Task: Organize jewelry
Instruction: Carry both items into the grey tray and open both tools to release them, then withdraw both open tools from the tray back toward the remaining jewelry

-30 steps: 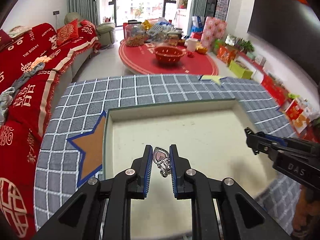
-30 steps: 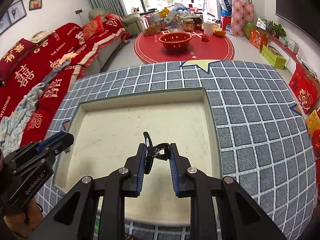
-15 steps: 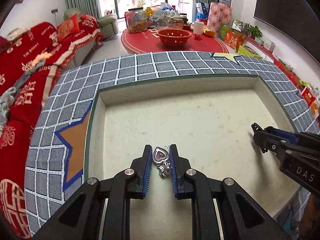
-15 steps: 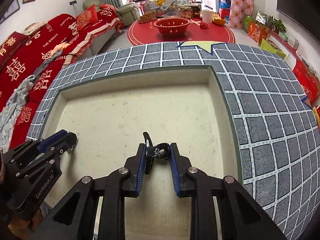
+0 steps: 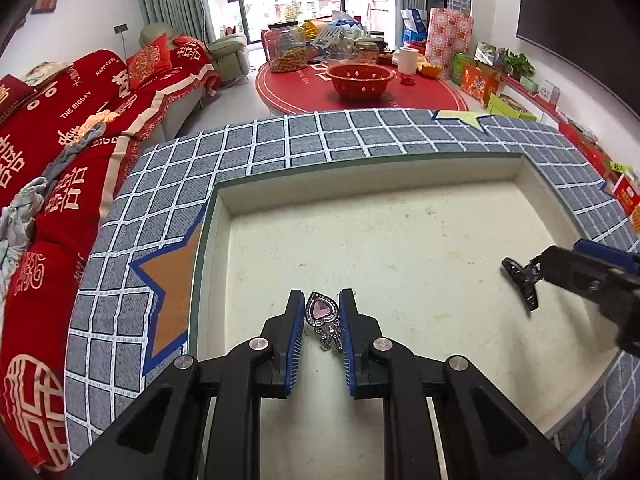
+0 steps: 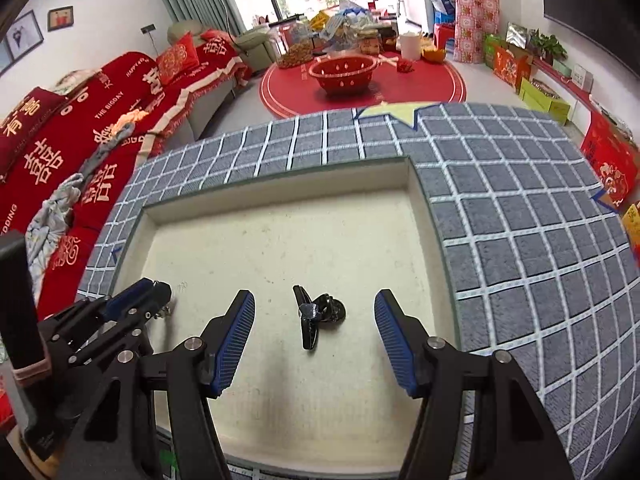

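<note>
My left gripper (image 5: 322,306) is shut on a silver heart-shaped pendant with a pink stone (image 5: 321,309), held low over the cream tray floor (image 5: 400,240). My right gripper (image 6: 315,312) is open; a black hair clip (image 6: 314,316) lies on the tray floor between its fingers, touching neither. In the left wrist view the clip (image 5: 520,280) shows at the tip of the right gripper. In the right wrist view the left gripper (image 6: 160,292) is at lower left, the pendant mostly hidden.
The shallow tray has a green rim (image 6: 280,174) and sits on a grey checked cloth with star patches (image 5: 172,280). A red sofa (image 5: 60,140) lies left. A red round table (image 5: 360,92) with a basket and jars stands beyond.
My right gripper has opened and let go of the black hair clip, which now lies on the tray floor. Both grippers have come lower over the tray. The left still holds the pendant.
</note>
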The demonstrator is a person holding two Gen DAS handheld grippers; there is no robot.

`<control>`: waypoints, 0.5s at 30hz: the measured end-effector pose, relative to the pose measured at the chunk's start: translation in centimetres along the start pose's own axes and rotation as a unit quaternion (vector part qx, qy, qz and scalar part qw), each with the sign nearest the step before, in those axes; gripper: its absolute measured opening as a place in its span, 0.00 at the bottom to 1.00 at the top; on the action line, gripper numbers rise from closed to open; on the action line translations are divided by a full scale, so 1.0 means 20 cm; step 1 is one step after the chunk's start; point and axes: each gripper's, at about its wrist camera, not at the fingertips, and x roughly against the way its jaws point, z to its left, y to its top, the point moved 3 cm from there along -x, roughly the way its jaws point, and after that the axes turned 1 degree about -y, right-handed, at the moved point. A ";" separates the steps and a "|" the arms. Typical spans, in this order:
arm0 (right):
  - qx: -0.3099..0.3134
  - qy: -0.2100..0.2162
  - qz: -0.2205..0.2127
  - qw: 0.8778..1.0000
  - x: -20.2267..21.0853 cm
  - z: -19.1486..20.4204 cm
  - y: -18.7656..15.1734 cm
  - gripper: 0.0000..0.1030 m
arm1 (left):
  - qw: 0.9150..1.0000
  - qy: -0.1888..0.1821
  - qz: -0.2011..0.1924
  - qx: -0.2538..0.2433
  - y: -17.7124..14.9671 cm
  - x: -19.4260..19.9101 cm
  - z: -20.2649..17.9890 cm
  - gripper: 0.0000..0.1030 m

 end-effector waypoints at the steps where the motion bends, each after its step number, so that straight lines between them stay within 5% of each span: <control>1: 0.000 0.000 -0.004 1.000 0.02 0.00 0.00 0.65 | 1.000 -0.001 -0.001 0.002 0.00 0.00 0.00 0.30; 9: -0.018 0.008 -0.011 1.000 0.12 -0.02 -0.01 0.65 | 1.000 -0.001 -0.006 -0.001 0.03 0.02 -0.02 0.30; 12: -0.027 0.012 -0.012 0.999 0.15 -0.04 -0.02 0.65 | 1.000 0.005 -0.016 0.006 0.04 0.05 -0.01 1.00; 15: -0.033 0.015 -0.016 0.999 0.18 -0.06 -0.03 0.65 | 0.999 0.011 -0.050 0.008 0.06 0.14 -0.01 1.00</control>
